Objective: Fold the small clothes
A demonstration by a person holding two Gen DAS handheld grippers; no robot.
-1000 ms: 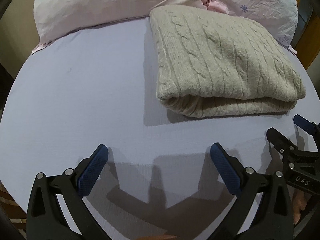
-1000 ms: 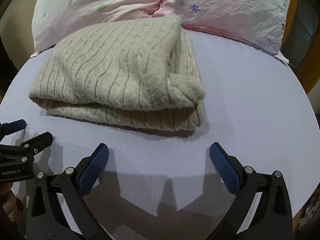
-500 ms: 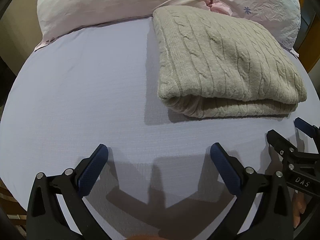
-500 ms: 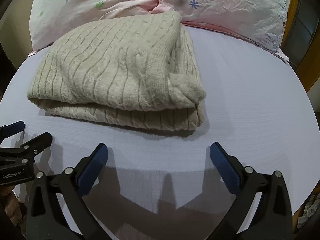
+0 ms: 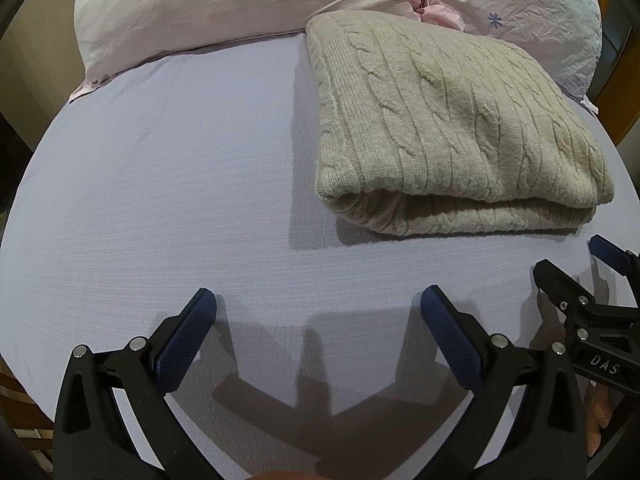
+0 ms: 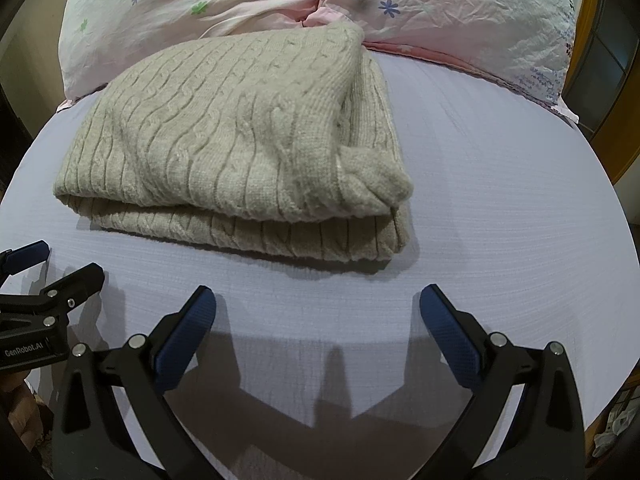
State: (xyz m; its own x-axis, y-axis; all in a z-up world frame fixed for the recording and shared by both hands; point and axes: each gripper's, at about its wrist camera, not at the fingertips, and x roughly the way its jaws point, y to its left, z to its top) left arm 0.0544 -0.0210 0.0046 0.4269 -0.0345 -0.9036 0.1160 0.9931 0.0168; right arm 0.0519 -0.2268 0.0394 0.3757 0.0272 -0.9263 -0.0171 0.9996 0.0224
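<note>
A beige cable-knit sweater lies folded into a thick rectangle on the lilac bed sheet; it also shows in the right wrist view. My left gripper is open and empty, hovering over bare sheet in front and to the left of the sweater. My right gripper is open and empty, just in front of the sweater's near folded edge. Each gripper shows at the edge of the other's view: the right one and the left one.
Pink floral pillows lie along the back of the bed, also seen in the right wrist view. The sheet stretches to the right of the sweater. A wooden frame stands at the far right.
Both grippers have drifted slightly, so the sweater sits a little lower and nearer in both views. Both stay open; the sweater has not moved.
</note>
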